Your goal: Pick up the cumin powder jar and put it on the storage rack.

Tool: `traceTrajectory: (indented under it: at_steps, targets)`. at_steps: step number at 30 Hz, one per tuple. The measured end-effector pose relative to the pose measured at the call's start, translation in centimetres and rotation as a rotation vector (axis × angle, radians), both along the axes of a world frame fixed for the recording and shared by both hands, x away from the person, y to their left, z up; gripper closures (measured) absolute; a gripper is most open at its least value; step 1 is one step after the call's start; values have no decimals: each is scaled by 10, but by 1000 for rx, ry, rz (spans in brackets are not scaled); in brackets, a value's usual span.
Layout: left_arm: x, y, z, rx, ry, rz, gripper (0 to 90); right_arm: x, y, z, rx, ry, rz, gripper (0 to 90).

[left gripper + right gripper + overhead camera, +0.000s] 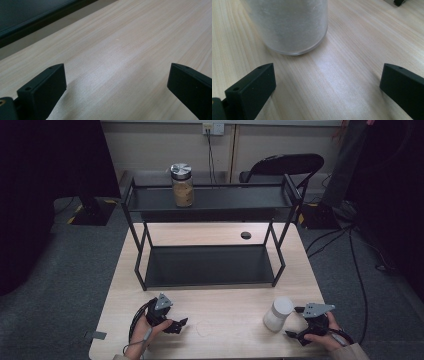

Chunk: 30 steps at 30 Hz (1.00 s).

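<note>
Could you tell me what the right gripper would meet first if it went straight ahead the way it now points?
Most likely the white jar: it stands just ahead of the right gripper, whose jaws are open and apart from it.

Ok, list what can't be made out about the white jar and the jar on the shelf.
- White jar, right gripper view: its top and lid are cut off by the upper edge; the frosted wall hides any contents.
- White jar, high view: too small to tell lid details or a label.
- Glass jar on the rack's top shelf, high view: its tan contents are too small and dim to identify.
</note>
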<state>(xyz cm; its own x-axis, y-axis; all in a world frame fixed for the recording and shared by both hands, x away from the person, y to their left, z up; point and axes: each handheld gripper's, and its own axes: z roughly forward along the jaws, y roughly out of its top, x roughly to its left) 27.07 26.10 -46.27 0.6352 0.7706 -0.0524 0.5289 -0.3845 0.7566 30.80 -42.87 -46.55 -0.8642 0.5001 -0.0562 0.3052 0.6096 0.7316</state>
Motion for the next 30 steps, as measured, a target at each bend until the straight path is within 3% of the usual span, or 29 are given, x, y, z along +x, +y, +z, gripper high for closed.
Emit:
traceTrajectory:
  at_steps: [19,30]
  targets:
    - [1,-5,-2,46,21,-11,16,0,0,0,0,0,0,0]
    - [-1,-9,-3,72,7,-18,5,0,0,0,0,0,0,0]
